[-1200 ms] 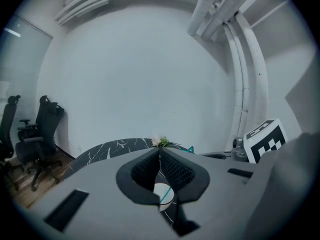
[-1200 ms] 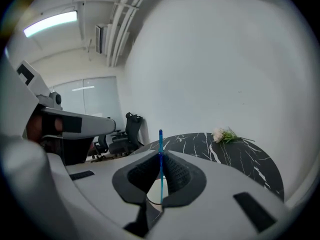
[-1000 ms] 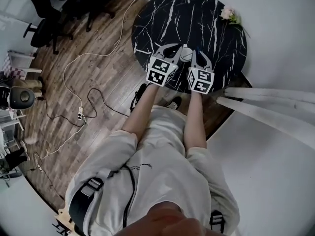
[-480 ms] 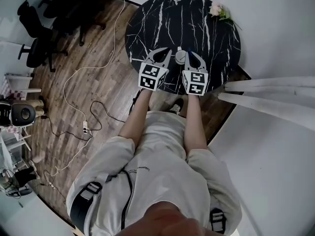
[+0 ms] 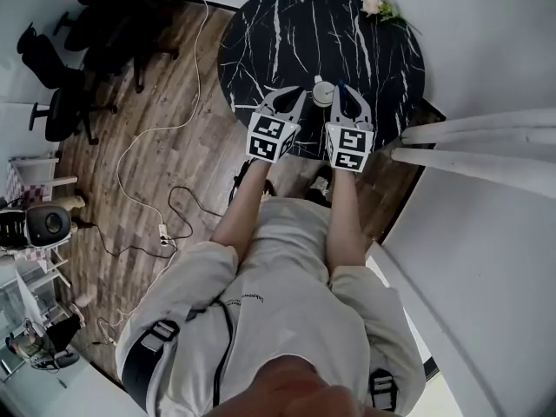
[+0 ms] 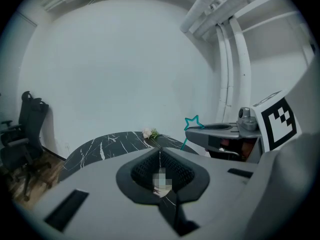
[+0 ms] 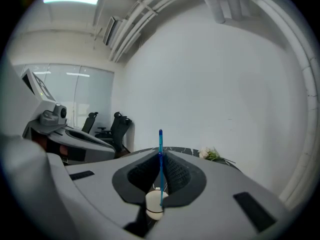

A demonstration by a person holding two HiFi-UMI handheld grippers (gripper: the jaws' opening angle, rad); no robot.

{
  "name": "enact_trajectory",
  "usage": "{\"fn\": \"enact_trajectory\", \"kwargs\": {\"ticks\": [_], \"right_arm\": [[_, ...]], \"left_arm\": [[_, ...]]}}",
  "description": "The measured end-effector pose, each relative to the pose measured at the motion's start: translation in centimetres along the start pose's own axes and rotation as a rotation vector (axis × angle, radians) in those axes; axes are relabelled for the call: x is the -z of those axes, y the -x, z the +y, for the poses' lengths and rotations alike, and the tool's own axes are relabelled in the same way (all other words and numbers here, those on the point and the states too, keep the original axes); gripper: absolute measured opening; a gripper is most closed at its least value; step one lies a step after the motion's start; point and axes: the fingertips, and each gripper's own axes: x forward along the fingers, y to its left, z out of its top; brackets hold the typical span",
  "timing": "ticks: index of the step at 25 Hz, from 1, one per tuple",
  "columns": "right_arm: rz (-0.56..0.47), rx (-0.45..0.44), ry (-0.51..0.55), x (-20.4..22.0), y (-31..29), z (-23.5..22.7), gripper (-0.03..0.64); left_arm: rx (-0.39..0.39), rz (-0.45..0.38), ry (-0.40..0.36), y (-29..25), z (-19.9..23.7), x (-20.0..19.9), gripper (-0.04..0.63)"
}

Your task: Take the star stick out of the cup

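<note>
The star stick (image 7: 160, 139) is a thin blue rod that stands upright between my right gripper's (image 7: 161, 156) jaws, which are shut on it. Its teal star (image 6: 192, 122) shows in the left gripper view, above the right gripper (image 6: 220, 130). The small white cup (image 7: 154, 205) sits just below the right jaws, on the round black marble table (image 5: 287, 33). In the head view the cup (image 5: 322, 93) stands between both grippers near the table's front edge. My left gripper (image 5: 291, 96) hovers to the cup's left, and its tips (image 6: 160, 153) meet with nothing seen between them.
A small flower sprig (image 5: 380, 5) lies at the table's far right edge. Office chairs (image 5: 65, 94) and a cable (image 5: 139, 159) are on the wooden floor to the left. White pipes (image 5: 469, 159) run along the wall on the right.
My right gripper has risen a little with the stick in it, and the cup stays on the table. The left gripper has hardly moved.
</note>
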Motion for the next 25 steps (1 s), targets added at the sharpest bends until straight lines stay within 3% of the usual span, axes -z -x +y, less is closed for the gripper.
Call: {"fn": "enact_trajectory", "kwargs": {"ticks": [12,18,25], "right_arm": [[-0.1,0.154,-0.166,-1.1,4.3,-2.5,0.043],[-0.133,0.245,-0.146,-1.9,6.5,-3.0,0.043],[-0.076,0.269,-0.15,0.4,7.4,-1.8,0.043]], "left_arm": [[0.101,-0.016,0.008,0.8,-1.3,0.6,0.025],[0.123,-0.013,0.022,1.5,-1.0,1.3,0.025],[0.137,-0.013,0.015,2.4,-1.3,1.9,0.025]]}}
